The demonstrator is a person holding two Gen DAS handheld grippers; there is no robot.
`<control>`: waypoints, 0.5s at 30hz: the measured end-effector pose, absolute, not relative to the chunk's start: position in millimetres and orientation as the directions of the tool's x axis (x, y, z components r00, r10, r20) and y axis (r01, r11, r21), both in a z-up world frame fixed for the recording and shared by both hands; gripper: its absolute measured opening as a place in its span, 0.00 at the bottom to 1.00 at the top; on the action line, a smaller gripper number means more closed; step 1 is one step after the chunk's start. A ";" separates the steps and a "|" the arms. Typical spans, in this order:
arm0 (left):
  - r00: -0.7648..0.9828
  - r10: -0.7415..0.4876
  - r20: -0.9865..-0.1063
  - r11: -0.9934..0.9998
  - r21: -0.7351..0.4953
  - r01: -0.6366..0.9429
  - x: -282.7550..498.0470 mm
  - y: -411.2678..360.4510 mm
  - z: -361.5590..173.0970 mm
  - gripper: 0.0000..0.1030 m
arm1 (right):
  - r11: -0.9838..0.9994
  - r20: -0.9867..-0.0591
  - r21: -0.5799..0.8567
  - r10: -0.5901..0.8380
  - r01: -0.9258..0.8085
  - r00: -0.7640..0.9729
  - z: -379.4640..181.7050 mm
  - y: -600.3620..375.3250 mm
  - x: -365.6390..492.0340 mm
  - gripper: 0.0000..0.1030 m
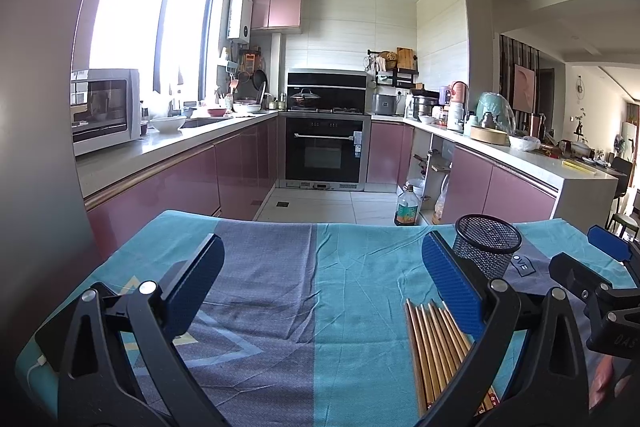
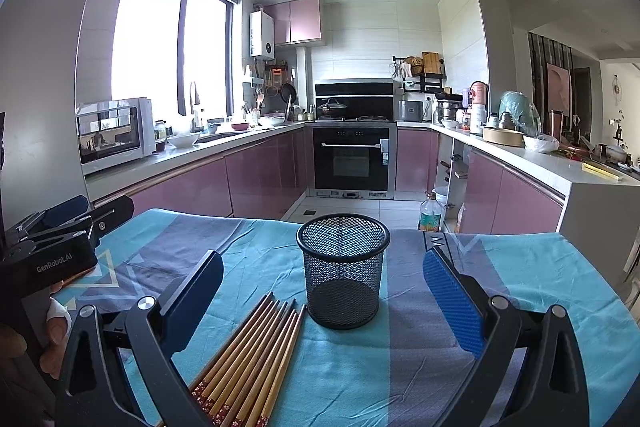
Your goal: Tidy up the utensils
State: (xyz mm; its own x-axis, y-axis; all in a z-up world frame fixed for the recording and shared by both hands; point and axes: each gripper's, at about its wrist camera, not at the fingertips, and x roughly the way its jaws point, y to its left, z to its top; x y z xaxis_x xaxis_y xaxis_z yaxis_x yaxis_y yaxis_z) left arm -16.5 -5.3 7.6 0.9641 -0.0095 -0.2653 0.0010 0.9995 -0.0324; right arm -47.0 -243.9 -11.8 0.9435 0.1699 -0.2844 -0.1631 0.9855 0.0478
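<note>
Bundle of brown wooden chopsticks [image 2: 252, 351] lying flat on teal-grey cloth [image 2: 540, 267], tips near empty black mesh cup [image 2: 343, 271], guessing that's the drop spot. Left gripper [image 1: 320, 287], right gripper [image 2: 320, 299] both spread wide, holding nothing.

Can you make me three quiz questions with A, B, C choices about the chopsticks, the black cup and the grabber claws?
1. Where do the chopsticks lie?
A. inside the mesh cup
B. flat on the cloth beside the cup
C. on the kitchen counter

2. What colour is the mesh cup?
A. black
B. red
C. white

3. How is the right gripper?
A. shut on a chopstick
B. shut on the cup
C. open, holding nothing

Answers: 1 B, the bundle rests on the blue cloth left of the cup. 2 A, its wire mesh is black. 3 C, its fingers stand wide apart with nothing between them; the left gripper is open too.
</note>
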 end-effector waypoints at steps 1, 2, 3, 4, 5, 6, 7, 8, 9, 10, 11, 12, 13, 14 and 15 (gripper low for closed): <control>0.964 -0.009 -0.266 0.999 -0.032 0.000 -16.0 -5.6 7.6 0.95 | 0.985 -0.285 0.049 0.170 -0.163 0.943 -12.0 -244.2 -46.9 0.94; 0.964 -0.010 -0.267 0.999 -0.033 0.001 -15.9 -5.3 7.7 0.95 | 0.985 -0.285 0.051 0.170 -0.163 0.943 -11.8 -244.3 -46.5 0.94; 0.964 -0.010 -0.267 0.999 -0.032 0.001 -16.0 -5.6 7.6 0.95 | 0.985 -0.284 0.052 0.171 -0.163 0.944 -11.9 -244.5 -46.4 0.94; 0.964 -0.009 -0.266 1.000 -0.031 0.001 -16.2 -5.3 7.5 0.95 | 0.985 -0.283 0.054 0.172 -0.163 0.944 -11.9 -245.5 -46.9 0.94; 0.964 -0.010 -0.266 0.999 -0.032 0.001 -16.2 -4.8 7.3 0.95 | 0.985 -0.283 0.053 0.171 -0.163 0.944 -12.0 -245.4 -46.9 0.94; 0.964 -0.011 -0.267 0.999 -0.032 0.003 -16.2 -4.8 7.3 0.95 | 0.985 -0.282 0.052 0.171 -0.162 0.944 -12.1 -245.4 -47.1 0.94; 0.964 -0.012 -0.267 0.999 -0.031 0.003 -16.3 -4.9 7.2 0.95 | 0.985 -0.282 0.053 0.171 -0.163 0.944 -12.2 -245.6 -47.1 0.94; 0.964 -0.011 -0.267 1.000 -0.030 0.003 -16.7 -5.3 7.2 0.95 | 0.985 -0.283 0.054 0.171 -0.163 0.944 -12.6 -246.1 -46.8 0.94; 0.964 -0.011 -0.266 1.000 -0.029 0.003 -16.9 -5.1 7.4 0.95 | 0.985 -0.282 0.055 0.171 -0.162 0.944 -12.7 -246.4 -47.1 0.94; 0.964 -0.012 -0.267 1.000 -0.030 0.004 -16.6 -5.0 7.4 0.95 | 0.985 -0.282 0.055 0.172 -0.163 0.944 -12.9 -246.4 -47.3 0.94; 0.963 -0.013 -0.268 1.000 -0.030 0.005 -16.4 -5.3 7.1 0.95 | 0.985 -0.283 0.053 0.171 -0.163 0.944 -12.5 -245.8 -47.0 0.94; 0.963 -0.013 -0.269 1.000 -0.029 0.005 -16.2 -5.2 6.0 0.95 | 0.985 -0.284 0.054 0.171 -0.162 0.944 -12.7 -245.8 -46.9 0.94; 0.963 -0.013 -0.268 1.000 -0.029 0.005 -16.2 -5.1 5.9 0.95 | 0.985 -0.282 0.054 0.172 -0.163 0.944 -12.7 -246.1 -47.4 0.94; 0.963 -0.013 -0.269 1.000 -0.029 0.005 -16.0 -5.4 5.9 0.95 | 0.985 -0.282 0.054 0.172 -0.164 0.944 -12.8 -246.0 -47.3 0.94; 0.963 -0.012 -0.269 1.000 -0.029 0.004 -16.1 -5.4 5.9 0.95 | 0.985 -0.283 0.054 0.172 -0.163 0.944 -12.8 -246.0 -47.0 0.94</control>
